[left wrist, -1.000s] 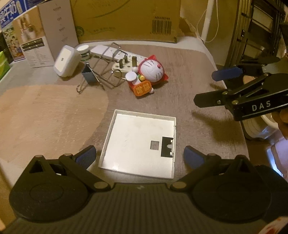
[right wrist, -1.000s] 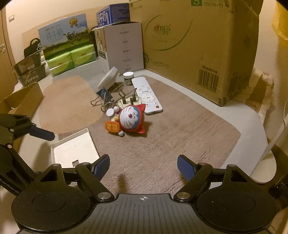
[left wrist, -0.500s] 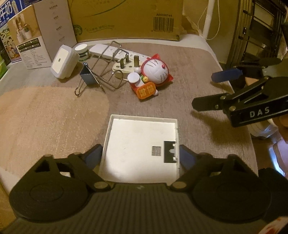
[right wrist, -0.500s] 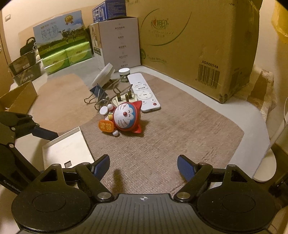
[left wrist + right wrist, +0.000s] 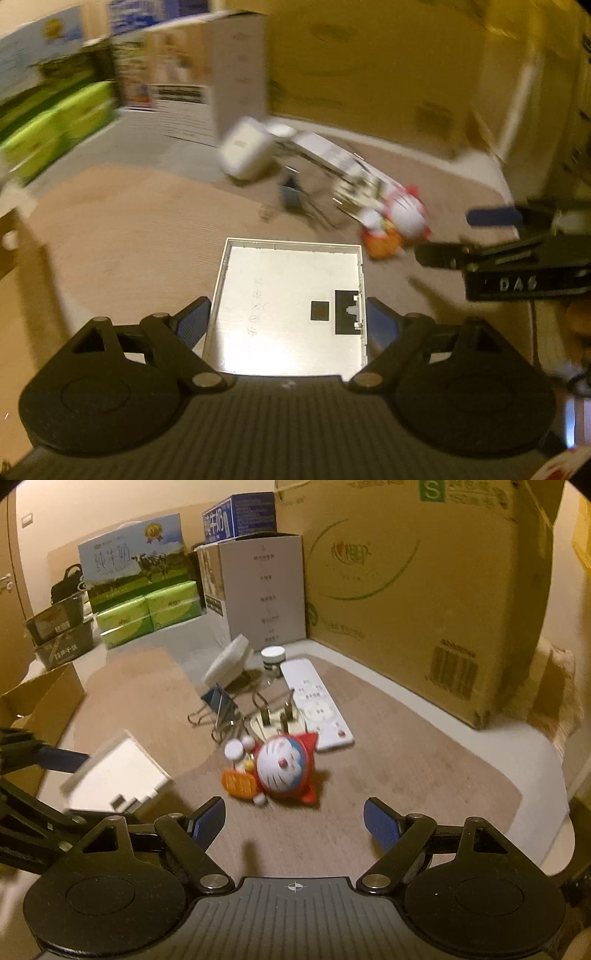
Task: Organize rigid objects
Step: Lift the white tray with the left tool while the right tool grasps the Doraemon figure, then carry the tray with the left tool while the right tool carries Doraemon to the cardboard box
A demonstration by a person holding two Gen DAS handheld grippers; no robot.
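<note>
A flat white square panel (image 5: 288, 302) sits between the pads of my left gripper (image 5: 286, 321), which is shut on its two side edges and holds it tilted up off the brown mat. The panel also shows at the left of the right wrist view (image 5: 118, 771). My right gripper (image 5: 293, 818) is open and empty, hovering just in front of a red and white Doraemon toy (image 5: 284, 766). Behind the toy lie a white plug (image 5: 277, 720), a white remote (image 5: 317, 705), a blue binder clip (image 5: 219, 703), a small jar (image 5: 273, 657) and a white rounded box (image 5: 229, 661).
Large cardboard boxes (image 5: 424, 590) wall the back and right. A grey carton (image 5: 262, 590), green packs (image 5: 147, 613) and a milk box (image 5: 133, 559) stand at the back left. An open brown box (image 5: 40, 701) is at the left edge. The mat edge (image 5: 535, 786) drops off at right.
My left gripper closed on the white panel and lifted and swung it left; the view is blurred by motion. My right gripper moved closer to the Doraemon toy.
</note>
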